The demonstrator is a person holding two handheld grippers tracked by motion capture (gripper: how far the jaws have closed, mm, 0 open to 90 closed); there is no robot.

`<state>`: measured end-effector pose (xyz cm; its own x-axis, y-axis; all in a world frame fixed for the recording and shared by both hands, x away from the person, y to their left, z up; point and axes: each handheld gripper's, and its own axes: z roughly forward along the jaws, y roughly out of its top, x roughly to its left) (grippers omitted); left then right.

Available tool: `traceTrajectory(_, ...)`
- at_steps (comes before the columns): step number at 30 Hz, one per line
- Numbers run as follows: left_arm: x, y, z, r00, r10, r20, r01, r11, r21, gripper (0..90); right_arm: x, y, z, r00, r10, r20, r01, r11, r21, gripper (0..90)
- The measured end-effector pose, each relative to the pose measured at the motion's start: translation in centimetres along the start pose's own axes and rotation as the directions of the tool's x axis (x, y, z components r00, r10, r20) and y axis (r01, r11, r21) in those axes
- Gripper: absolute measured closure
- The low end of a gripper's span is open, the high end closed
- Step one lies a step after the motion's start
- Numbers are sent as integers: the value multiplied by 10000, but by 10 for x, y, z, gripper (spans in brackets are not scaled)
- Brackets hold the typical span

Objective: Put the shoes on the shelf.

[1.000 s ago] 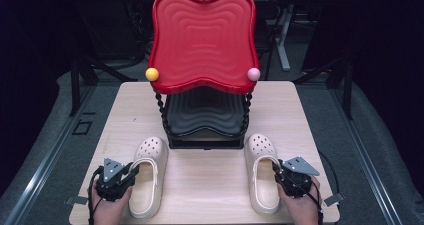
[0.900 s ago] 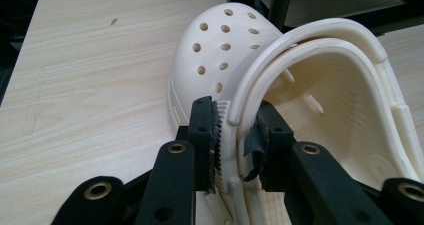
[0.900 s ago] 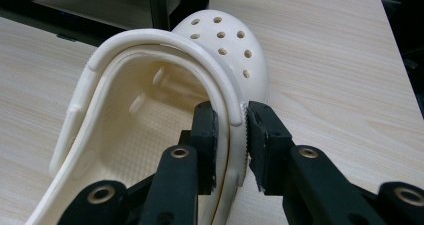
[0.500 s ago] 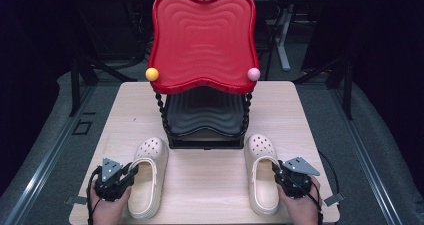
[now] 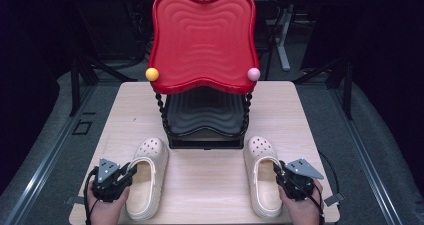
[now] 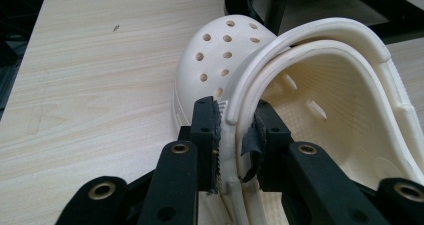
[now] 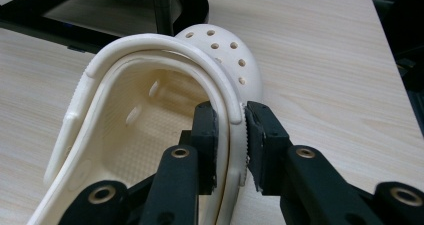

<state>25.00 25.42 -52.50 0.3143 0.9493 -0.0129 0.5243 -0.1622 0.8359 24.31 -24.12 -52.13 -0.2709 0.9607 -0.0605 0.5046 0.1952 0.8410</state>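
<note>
- Since the earlier frames almost nothing has moved: both clogs and both grippers stay where they were on the table (image 5: 210,180).
- The left gripper (image 6: 237,130) is closed on the outer side wall of the left clog (image 5: 146,177), near its heel end. One finger presses from outside, the other (image 6: 270,135) from inside the shoe.
- In the left gripper view, the strap lies folded forward over the opening, and the holed toe is beyond the fingers.
- The right gripper (image 7: 231,135) is closed on the outer side wall of the right clog (image 5: 262,172) in the same way, with the rim between its fingers (image 7: 206,130).
- Both clogs rest flat on the table, toes pointing away from the hands.
- Past the toes stands a rack (image 5: 202,130) with a black lower tray and a red upper tray (image 5: 202,40).
</note>
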Motion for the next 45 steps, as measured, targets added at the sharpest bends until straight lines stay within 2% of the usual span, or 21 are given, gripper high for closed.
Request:
traceTrajectory(5,0,6,-8,9999,-73,106,75,9998,-202,749,1,4,-9,9999,5,113,-2,9996,-272,748)
traceTrajectory(14,-1,16,-24,9997,246,76,-244,9992,-330,750,11,17,-29,9995,-268,183,282,9964,-794,749)
traceTrajectory(20,-2,18,-40,9994,192,296,-173,9979,-626,750,15,26,-44,9993,-365,128,377,9928,-1140,749)
traceTrajectory(28,-15,27,-55,9970,381,670,-305,9932,-1122,751,21,35,-65,9984,-569,-53,555,9870,-1506,749)
traceTrajectory(30,-22,31,-56,9950,506,862,-398,9916,-1230,752,24,37,-67,9979,-637,-116,612,9863,-1534,749)
traceTrajectory(36,-33,37,-53,9914,710,1103,-552,9886,-1402,753,33,42,-69,9956,-837,-432,757,9840,-1615,749)
traceTrajectory(45,-54,53,-38,9837,1113,1410,-864,9813,-1720,753,50,57,-55,9897,-1154,-848,985,9784,-1815,749)
